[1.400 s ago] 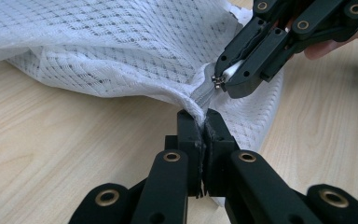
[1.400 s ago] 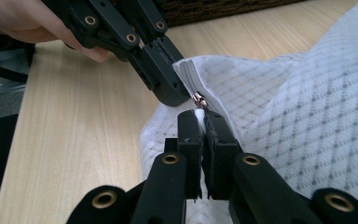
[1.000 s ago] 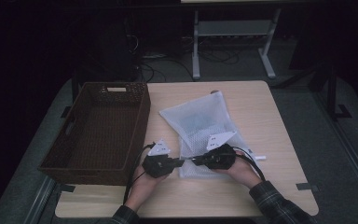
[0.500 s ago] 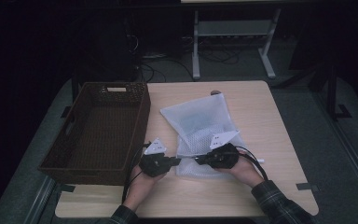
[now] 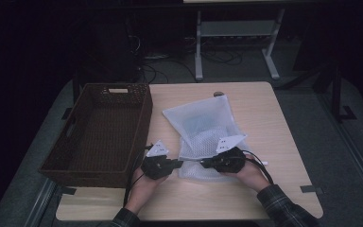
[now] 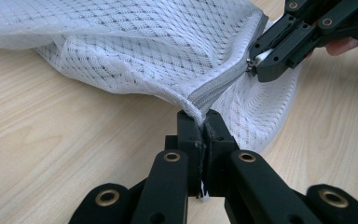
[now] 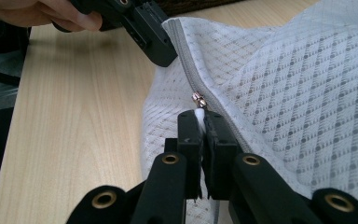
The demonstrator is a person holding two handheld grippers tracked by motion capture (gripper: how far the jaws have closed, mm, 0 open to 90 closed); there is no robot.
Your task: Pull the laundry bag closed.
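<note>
A white mesh laundry bag (image 5: 203, 120) lies on the wooden table, its grey zipper (image 6: 219, 86) running along the near edge. My left gripper (image 5: 181, 163) is shut on the bag's corner at the end of the zipper, with fabric pinched between its jaws (image 6: 203, 122). My right gripper (image 5: 203, 163) faces it from the right and is shut on the white pull tab (image 7: 199, 114) just behind the metal slider (image 7: 199, 100). In each gripper view the other gripper appears farther along the zipper: the right gripper (image 6: 256, 70) and the left gripper (image 7: 161, 53). The zipper is held slightly off the table between them.
A dark woven basket (image 5: 116, 87) stands on the left part of the table (image 5: 274, 142), close beside my left hand. Bare wood lies to the right of the bag and along the near edge. Beyond the table are a dark floor, cables and a metal stand.
The gap between the two grippers has widened slightly as the right one edged to the right. Both keep their hold on the bag.
</note>
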